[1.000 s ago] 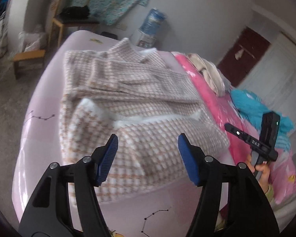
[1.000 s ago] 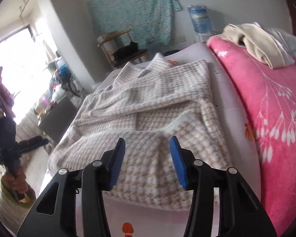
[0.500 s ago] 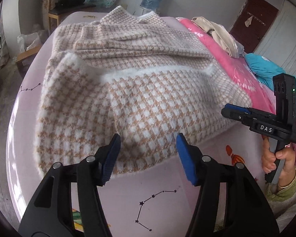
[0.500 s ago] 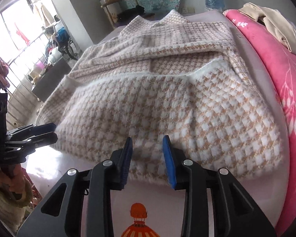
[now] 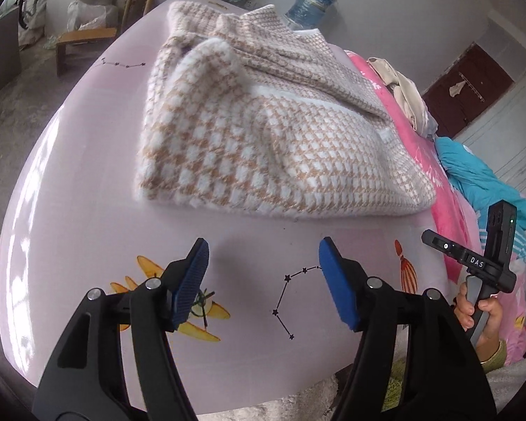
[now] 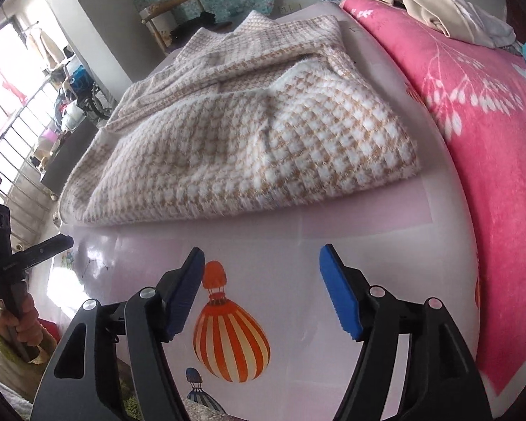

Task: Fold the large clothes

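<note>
Beige-and-white houndstooth sweater (image 5: 263, 133) lies folded on the pale pink sheet (image 5: 87, 189) of the bed, beside a pink blanket (image 6: 480, 133). Left gripper (image 5: 263, 273) and right gripper (image 6: 262, 273) hover near its edge, jaws spread, empty.

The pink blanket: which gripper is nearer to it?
Right. The right gripper hovers over the sheet beside the pink blanket; the left gripper is farther across.

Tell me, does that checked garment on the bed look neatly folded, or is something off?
Mostly folded, but not tidy: the checked garment bulges with wrinkles on top, and one flap at its far left corner stands up instead of lying flat. Both grippers are open and clear of it.
</note>
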A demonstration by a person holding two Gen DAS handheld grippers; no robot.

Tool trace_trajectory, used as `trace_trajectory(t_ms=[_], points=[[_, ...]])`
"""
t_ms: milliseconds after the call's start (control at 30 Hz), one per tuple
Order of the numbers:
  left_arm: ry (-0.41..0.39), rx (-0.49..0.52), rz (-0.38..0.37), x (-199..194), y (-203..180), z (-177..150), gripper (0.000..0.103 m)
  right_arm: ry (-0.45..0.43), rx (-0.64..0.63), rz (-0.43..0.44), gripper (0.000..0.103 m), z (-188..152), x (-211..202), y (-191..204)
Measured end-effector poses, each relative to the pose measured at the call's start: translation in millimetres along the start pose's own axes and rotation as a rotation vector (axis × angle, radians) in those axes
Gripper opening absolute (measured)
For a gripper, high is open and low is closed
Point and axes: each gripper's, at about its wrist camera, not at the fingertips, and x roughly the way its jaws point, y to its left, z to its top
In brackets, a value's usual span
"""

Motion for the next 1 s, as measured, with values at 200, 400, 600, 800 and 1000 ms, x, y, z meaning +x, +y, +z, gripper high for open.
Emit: trace_trajectory(t_ms=[200, 400, 600, 800, 1000], points=[[-0.011, -0.028, -0.014, 1.0, 7.2, -2.5, 0.062, 0.004, 0.004, -0.001, 0.07, -1.0, 0.4, 0.5], [-0.042, -0.084, -0.08, 2.3, 16.7, -3.7, 0.072, -0.007, 0.034, -0.023, 0.07, 0.2, -2.2, -5.6], [-0.095, -0.203, -0.179, 6.2, 30.1, 4.7, 0.078, -0.061, 0.191, -0.103, 0.07, 10.2, -7.0, -41.7], [-0.171, -0.365, -0.243, 15.7, 46.5, 18.9, 0.077, -0.154, 0.284, -0.13, 0.07, 28.9, 1.0, -57.2], [-0.232, -0.338, -0.142, 21.6, 33.8, 26.9, 0.06, -0.239, 0.327, -0.172, 0.071, 44.7, 18.2, -52.7]])
